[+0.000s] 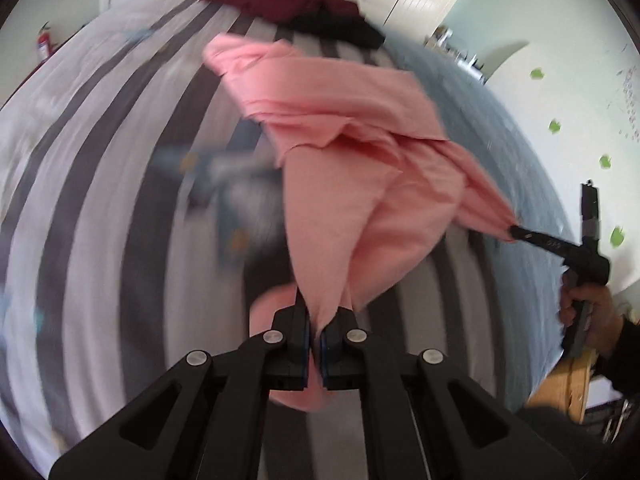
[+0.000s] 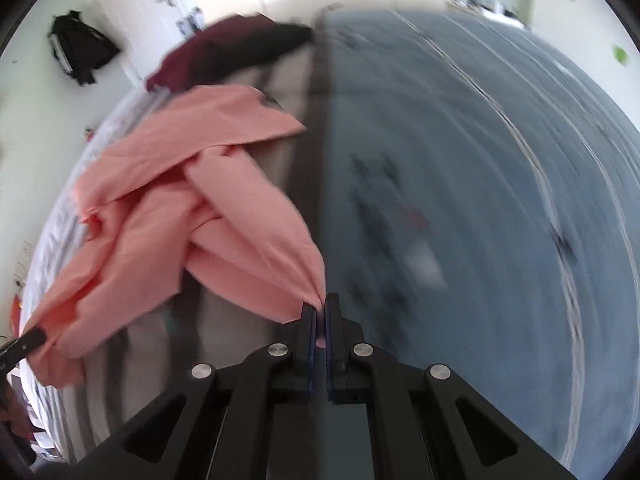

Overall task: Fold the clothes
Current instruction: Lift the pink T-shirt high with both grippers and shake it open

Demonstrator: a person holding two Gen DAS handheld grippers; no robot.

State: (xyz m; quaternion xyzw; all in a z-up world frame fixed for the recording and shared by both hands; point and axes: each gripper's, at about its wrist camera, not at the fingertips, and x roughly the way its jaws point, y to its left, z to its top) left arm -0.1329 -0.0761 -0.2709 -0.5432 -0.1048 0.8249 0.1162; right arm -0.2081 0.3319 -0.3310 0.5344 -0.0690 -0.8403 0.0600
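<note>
Striped grey-and-white bedding [image 1: 100, 200] covers most of the bed, w/ a blue-grey blanket [image 2: 480, 200] alongside. Pink garment [image 1: 340, 128] hangs lifted above the bed, stretched btwn both claws, bunched and creased in the middle, far end draped toward the bedding. Maroon cloth [image 1: 280, 0] and a black item [image 1: 340, 26] lie at the far end of the bed, apart from the pink one. Left claw [image 1: 316, 332] clenched on one pink corner, fabric poking out below the fingers. Right claw [image 2: 320, 320] clenched on another corner, held by a hand [image 1: 592, 312]. Both views motion-blurred.
</note>
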